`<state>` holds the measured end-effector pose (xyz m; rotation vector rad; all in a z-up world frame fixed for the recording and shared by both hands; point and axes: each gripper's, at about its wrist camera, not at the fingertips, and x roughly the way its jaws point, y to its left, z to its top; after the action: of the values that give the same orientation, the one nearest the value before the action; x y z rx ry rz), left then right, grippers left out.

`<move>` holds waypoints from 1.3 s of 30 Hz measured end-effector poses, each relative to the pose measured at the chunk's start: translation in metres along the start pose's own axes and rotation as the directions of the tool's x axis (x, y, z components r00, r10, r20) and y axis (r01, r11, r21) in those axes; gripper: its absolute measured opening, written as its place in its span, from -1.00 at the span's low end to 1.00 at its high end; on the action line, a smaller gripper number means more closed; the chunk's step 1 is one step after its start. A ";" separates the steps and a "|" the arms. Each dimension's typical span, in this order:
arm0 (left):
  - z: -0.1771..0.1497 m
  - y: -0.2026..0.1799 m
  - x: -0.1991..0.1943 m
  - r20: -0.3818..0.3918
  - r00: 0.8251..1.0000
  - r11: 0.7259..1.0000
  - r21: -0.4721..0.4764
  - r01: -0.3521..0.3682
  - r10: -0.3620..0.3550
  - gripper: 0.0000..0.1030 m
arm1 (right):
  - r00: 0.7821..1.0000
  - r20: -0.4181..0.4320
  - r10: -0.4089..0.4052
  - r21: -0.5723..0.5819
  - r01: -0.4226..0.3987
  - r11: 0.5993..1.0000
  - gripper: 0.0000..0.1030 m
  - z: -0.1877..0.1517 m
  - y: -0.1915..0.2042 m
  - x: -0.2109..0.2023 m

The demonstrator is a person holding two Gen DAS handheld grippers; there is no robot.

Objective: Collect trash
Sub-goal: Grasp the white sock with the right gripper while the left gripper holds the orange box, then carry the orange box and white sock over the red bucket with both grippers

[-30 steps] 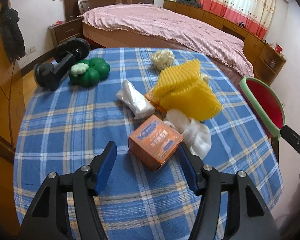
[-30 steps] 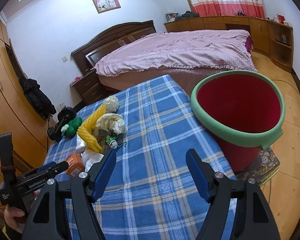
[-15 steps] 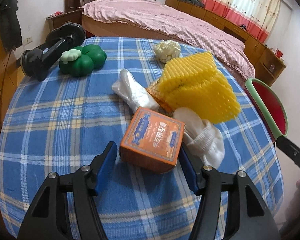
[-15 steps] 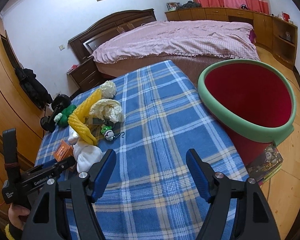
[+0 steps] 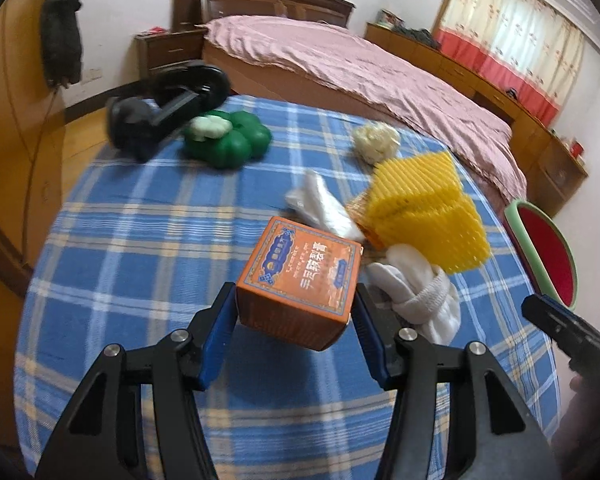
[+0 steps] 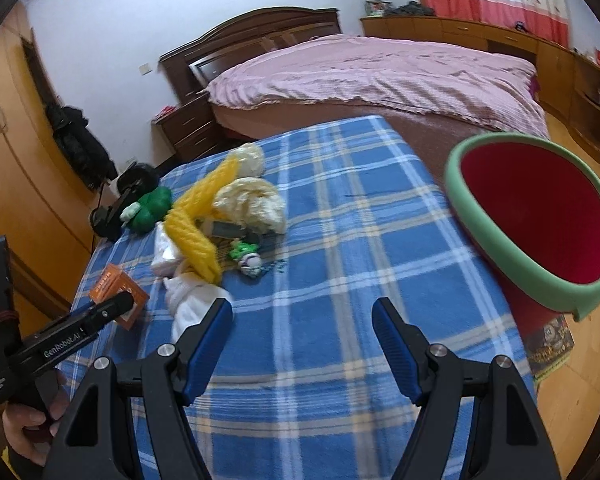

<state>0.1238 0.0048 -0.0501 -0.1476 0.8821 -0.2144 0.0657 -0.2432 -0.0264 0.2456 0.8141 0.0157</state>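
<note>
An orange cardboard box (image 5: pixel 300 264) sits tilted between the blue pads of my left gripper (image 5: pixel 294 296). The pads touch its two side faces. Right behind the box lie a white rolled cloth (image 5: pixel 420 292), yellow foam netting (image 5: pixel 420 208), a white plastic bag (image 5: pixel 324 204) and a crumpled paper ball (image 5: pixel 376 142). My right gripper (image 6: pixel 302 306) hangs open over the blue plaid tablecloth (image 6: pixel 340 240) with nothing between its fingers. A red bin with a green rim (image 6: pixel 552 288) stands off the table's right edge.
A green clover toy (image 5: pixel 228 144) and a black dumbbell-shaped object (image 5: pixel 164 108) sit at the table's far left. A small toy figure (image 6: pixel 248 256) and a cream crumpled bag (image 6: pixel 252 204) lie by the netting. A bed (image 6: pixel 380 72) is behind the table. A hand (image 6: pixel 24 428) holds the left tool.
My left gripper came forward until the orange box stood between its pads, and the jaws narrowed onto it. The right gripper drifted along the table, still open.
</note>
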 end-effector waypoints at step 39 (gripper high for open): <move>-0.013 0.040 -0.018 0.037 0.998 0.994 -0.099 -0.049 0.053 0.11 | 0.985 -0.131 0.111 -0.149 -0.131 0.980 -0.65 -0.018 0.062 0.058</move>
<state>0.1075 0.0474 -0.0527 -0.2201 0.8567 -0.1202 0.0977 -0.1729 -0.0662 0.1455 0.9135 0.2108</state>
